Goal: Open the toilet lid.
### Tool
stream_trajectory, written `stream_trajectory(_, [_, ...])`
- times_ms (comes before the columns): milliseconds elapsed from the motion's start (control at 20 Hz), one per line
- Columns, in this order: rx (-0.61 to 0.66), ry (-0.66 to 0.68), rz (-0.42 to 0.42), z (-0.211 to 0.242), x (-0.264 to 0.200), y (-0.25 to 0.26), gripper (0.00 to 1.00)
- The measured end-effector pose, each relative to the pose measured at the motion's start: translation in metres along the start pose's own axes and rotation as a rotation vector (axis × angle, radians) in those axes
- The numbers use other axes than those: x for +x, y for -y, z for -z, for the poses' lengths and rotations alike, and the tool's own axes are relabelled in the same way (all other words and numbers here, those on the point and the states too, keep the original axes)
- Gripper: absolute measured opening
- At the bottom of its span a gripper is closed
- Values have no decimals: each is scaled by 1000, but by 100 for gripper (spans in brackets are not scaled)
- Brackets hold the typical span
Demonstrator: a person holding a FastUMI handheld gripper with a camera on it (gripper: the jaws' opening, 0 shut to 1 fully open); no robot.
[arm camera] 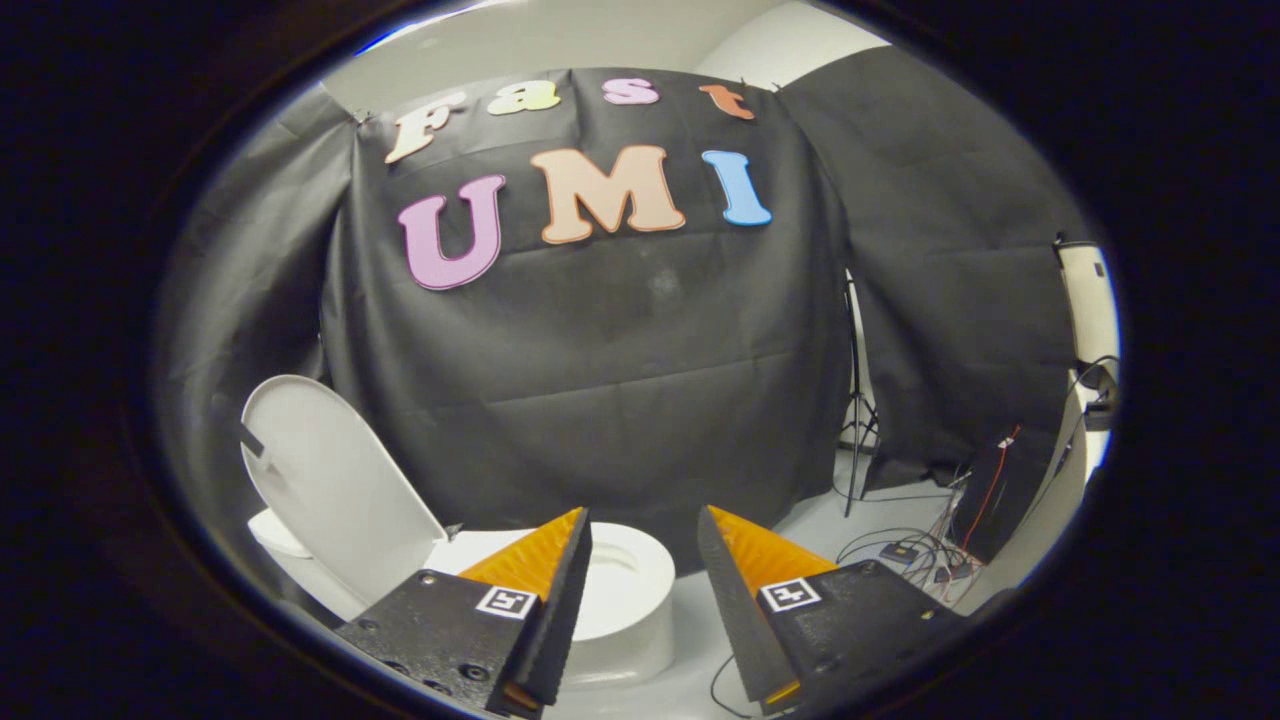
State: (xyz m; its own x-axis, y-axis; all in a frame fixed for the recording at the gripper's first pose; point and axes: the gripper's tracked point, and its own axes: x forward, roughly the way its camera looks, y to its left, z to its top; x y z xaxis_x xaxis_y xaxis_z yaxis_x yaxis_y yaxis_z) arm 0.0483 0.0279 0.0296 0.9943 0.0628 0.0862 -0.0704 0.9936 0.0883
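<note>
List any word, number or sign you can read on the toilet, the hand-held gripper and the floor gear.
Toilet lid, standing raised: no text.
Hand-held gripper, fingers open with nothing between them: a square black-and-white marker on each finger, a pattern rather than words.
Cables and boxes on the floor beyond the fingers: too small to read.

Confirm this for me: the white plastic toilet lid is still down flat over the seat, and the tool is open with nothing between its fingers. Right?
Not quite. In the gripper view the white plastic toilet lid stands raised, tilted back off the white toilet seat, whose ring and bowl opening are exposed. The rest holds: the tool is open, with nothing between its fingers.
</note>
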Motion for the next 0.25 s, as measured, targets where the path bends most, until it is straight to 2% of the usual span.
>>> stream_trajectory(250, [37, -38, 23, 17, 0, 14, 67])
